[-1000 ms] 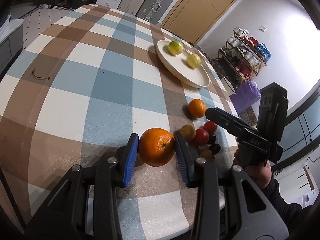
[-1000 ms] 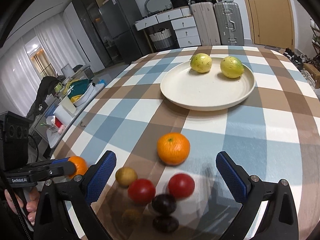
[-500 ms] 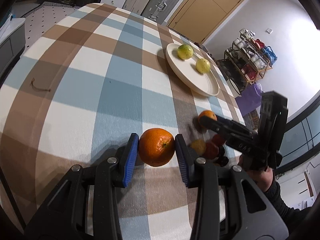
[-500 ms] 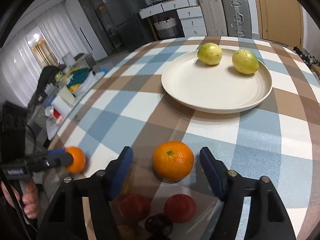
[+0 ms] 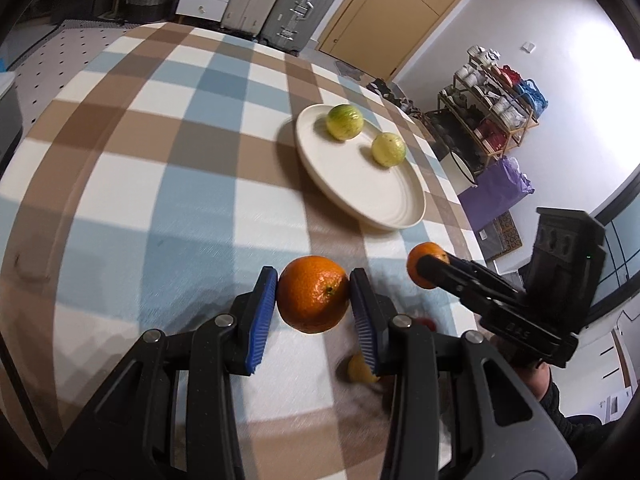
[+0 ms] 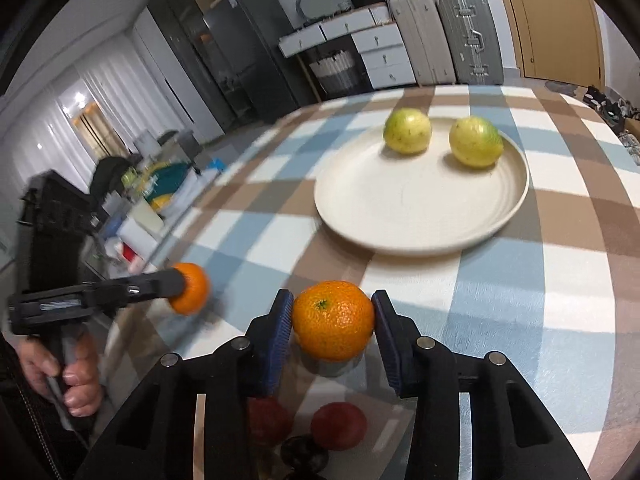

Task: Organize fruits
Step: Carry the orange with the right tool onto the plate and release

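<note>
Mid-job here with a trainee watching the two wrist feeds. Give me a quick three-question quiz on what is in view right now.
1. True or false: the cream plate holds two yellow-green fruits.
2. What does each set of tongs grip? A) a tomato B) an orange C) nothing
3. Fill in: the red fruits lie on the ____, not the plate.

Key:
1. True: two yellow-green fruits sit on it.
2. B: the left tongs are shut on one orange, and the right tongs on another orange.
3. Tablecloth.
</note>
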Tool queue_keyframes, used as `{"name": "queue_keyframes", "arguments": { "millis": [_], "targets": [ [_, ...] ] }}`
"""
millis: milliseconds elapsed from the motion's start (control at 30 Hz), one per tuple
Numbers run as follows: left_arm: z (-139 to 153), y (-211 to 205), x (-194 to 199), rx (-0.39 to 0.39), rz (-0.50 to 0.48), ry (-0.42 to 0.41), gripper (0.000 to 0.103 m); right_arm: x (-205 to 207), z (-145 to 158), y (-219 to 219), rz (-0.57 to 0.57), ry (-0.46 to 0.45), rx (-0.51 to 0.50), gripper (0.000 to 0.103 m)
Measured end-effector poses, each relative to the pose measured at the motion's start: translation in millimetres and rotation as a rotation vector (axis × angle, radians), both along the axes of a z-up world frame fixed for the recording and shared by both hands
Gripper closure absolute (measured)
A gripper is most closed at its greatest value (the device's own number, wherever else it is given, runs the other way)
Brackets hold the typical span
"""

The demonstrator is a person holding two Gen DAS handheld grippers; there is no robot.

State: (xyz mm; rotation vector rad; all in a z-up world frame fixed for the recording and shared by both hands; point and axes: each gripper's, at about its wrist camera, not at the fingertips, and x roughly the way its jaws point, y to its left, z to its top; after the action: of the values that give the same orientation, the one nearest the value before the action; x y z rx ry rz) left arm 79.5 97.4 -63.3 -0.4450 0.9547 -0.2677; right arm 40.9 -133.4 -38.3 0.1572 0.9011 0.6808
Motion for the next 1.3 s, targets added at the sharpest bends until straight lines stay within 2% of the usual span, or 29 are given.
{"name": "queue_keyframes", "arguments": {
  "millis": [233,533,700,1000,1167,1300],
  "targets": [
    [19,-19,40,0.023,-0.043,-0.036,0.069,22,21,-10,-0.004,-0.024,0.045,0.062],
    [31,-34,112,0.069,-0.058,-0.064,0.069,66,29,-13,-0.014,-0.020,0.066,0.062],
    [20,-42,151,0.106,-0.062,-0.052,0.069,90,27,-11,-0.020,-0.011,0.064,0.062],
    [-2,-54,194,0.136,-0.080,-0.032,0.069,130,12,-8,-0.025,0.013,0.044,0.062],
    [-12,-52,210,0.087,-0.063,-0.003,0.069,142,6,-7,-0.039,0.020,0.046,0.062],
    [-17,-51,217,0.078,-0.059,0.003,0.069,144,3,-4,-0.039,0.016,0.027,0.062]
  ]
}}
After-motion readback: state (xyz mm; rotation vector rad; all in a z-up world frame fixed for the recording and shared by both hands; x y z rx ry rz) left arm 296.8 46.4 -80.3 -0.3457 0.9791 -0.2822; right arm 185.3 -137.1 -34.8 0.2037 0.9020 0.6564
